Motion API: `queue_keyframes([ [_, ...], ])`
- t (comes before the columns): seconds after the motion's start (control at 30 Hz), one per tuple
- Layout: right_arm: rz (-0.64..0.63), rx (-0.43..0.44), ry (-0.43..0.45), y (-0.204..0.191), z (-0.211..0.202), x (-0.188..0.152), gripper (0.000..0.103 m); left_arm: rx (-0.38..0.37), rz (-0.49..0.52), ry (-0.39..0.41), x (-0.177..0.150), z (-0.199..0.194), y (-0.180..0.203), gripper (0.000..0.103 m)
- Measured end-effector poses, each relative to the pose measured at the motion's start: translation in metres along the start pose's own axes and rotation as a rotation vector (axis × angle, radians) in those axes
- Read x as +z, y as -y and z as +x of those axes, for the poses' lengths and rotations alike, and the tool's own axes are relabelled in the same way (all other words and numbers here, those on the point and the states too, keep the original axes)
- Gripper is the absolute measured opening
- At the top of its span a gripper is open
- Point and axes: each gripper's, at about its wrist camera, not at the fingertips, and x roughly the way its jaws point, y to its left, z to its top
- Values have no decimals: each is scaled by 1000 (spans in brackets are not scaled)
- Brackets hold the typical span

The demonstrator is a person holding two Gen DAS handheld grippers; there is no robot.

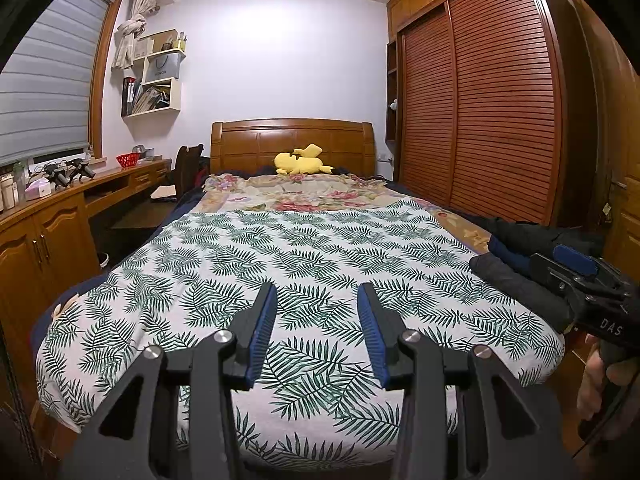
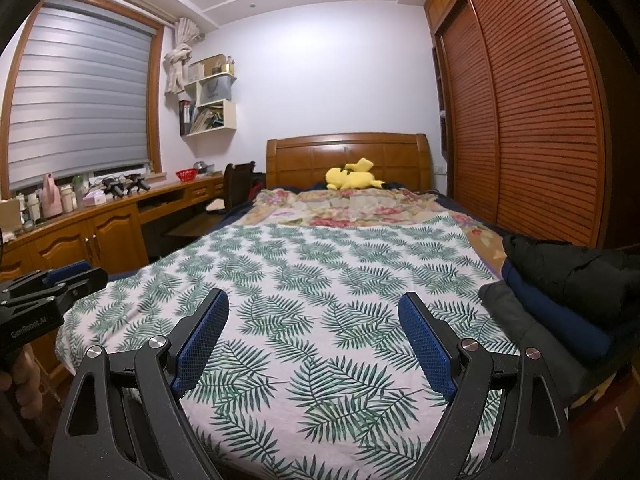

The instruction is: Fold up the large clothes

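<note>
Looking along our left tool (image 1: pixel 317 300), we see it half spread and empty above the leaf-print sheet (image 1: pixel 280 248), bare for folding. From our right tool (image 2: pixel 313 312), spread wide and empty, the dark clothes (image 2: pixel 560 288) sit stacked at the bed's right edge, within reach.

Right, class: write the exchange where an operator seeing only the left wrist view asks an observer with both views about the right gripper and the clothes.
Operator: The right gripper shows side-on only. Are its jaws open?
Observer: Yes, wide open, nothing between the jaws, leaf-print sheet beyond.
Operator: It blocks the clothes pile. What's there?
Observer: A black jacket on a navy garment, on a grey one.
</note>
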Motion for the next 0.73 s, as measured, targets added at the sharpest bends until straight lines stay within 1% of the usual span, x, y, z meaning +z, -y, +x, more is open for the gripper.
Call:
queue_keyframes([
  [0.73,2,0,0,0,0,-1,88,-3,3,6,1,-1,1,41],
])
